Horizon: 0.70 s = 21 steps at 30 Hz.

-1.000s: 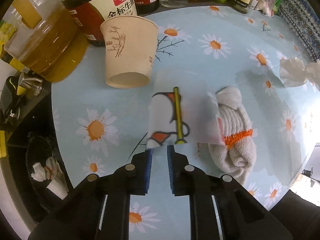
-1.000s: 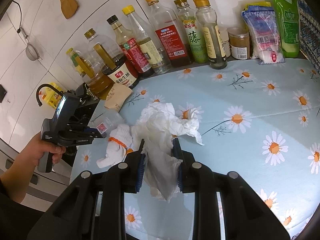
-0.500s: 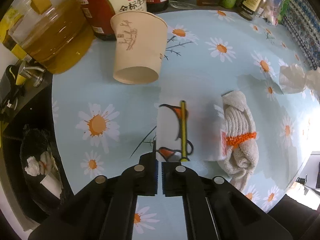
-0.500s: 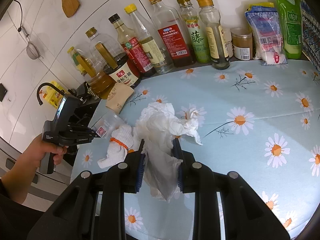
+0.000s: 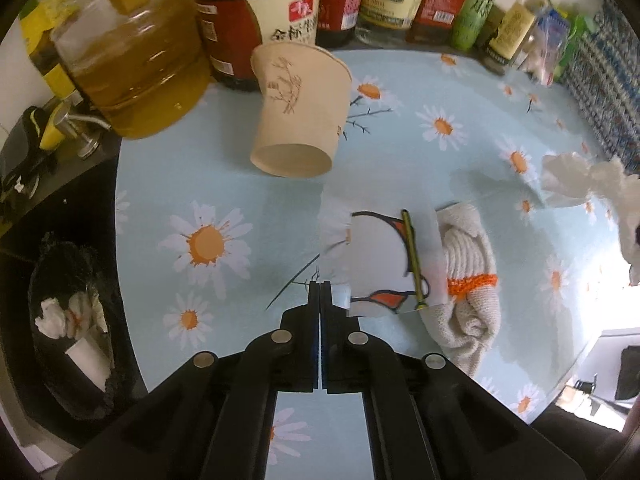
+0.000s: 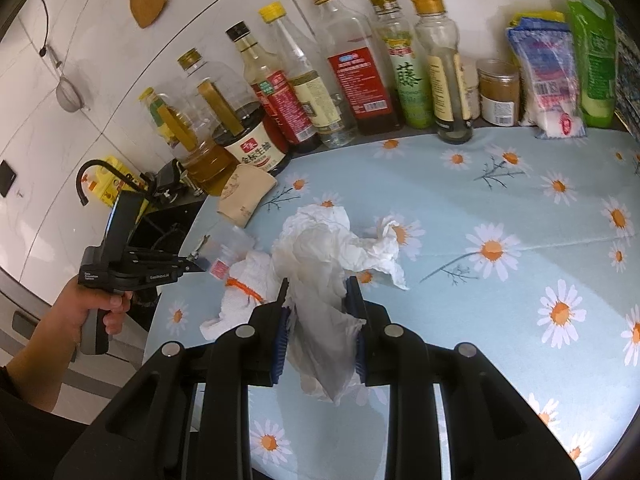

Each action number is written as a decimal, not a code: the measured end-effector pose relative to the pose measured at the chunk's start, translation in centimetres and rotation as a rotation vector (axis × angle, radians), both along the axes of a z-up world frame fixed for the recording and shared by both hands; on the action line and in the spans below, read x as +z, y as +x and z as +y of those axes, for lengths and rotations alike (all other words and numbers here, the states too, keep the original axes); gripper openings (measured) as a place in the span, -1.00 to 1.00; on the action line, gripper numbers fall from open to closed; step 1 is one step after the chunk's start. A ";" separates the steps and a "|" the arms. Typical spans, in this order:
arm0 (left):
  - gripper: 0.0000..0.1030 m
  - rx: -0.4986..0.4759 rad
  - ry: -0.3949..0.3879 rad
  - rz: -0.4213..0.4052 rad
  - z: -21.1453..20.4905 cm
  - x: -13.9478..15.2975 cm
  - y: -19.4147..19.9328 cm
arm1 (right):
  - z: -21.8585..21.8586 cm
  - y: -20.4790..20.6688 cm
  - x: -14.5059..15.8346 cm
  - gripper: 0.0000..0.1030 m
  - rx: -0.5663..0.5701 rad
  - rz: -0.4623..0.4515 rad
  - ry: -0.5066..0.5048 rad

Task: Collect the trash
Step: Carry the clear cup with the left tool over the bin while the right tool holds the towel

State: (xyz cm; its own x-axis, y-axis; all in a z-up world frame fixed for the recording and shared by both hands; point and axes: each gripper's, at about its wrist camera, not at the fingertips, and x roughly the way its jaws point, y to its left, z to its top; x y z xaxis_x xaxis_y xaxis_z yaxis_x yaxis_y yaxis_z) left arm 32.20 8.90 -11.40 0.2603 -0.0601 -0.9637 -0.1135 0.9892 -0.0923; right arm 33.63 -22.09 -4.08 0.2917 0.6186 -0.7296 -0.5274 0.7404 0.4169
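Looking down past the edge of the daisy-print tablecloth (image 5: 224, 176) onto a black bin bag (image 5: 48, 264) low at the left, open, with crumpled white tissues and a pale paper tube or cup inside. Finding a paper cup (image 5: 296, 116) tipped on its side on the cloth, mouth toward the left camera, nothing visible within. Noting behind it a clear oil jug (image 5: 136, 68) partly filled with golden oil, and just beside that a dark soy sauce jug (image 5: 256, 28) touching the cup's base end. Counting a row of sauce bottles (image 6: 356, 68) along the wall, mostly part full, then a small jar (image 6: 498, 92) of brown powder and two sealed bags (image 6: 552, 76) at the far right.

Pinching with the left gripper (image 5: 321, 286), jaws fully together, the near corner of a clear plastic wrapper (image 5: 384, 256): thin, see-through film printed with a white, orange and black figure and a yellow-green stick, lying flat on the cloth and touching a white knit glove (image 5: 468, 272) with an orange band.

Clamping with the right gripper (image 6: 320, 296) a crumpled white tissue (image 6: 320, 248): creased, bunched wide above the pads, a tail hanging below them, held over the cloth just right of the glove.
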 end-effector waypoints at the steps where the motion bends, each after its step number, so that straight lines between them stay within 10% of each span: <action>1: -1.00 0.006 -0.004 -0.005 0.1 0.1 -0.1 | 0.3 0.0 0.1 -0.46 0.006 -0.001 -0.002; 21: -1.00 0.099 -0.073 -0.111 2.5 4.2 -4.3 | 5.5 -1.3 2.2 -0.46 0.111 -0.037 -0.013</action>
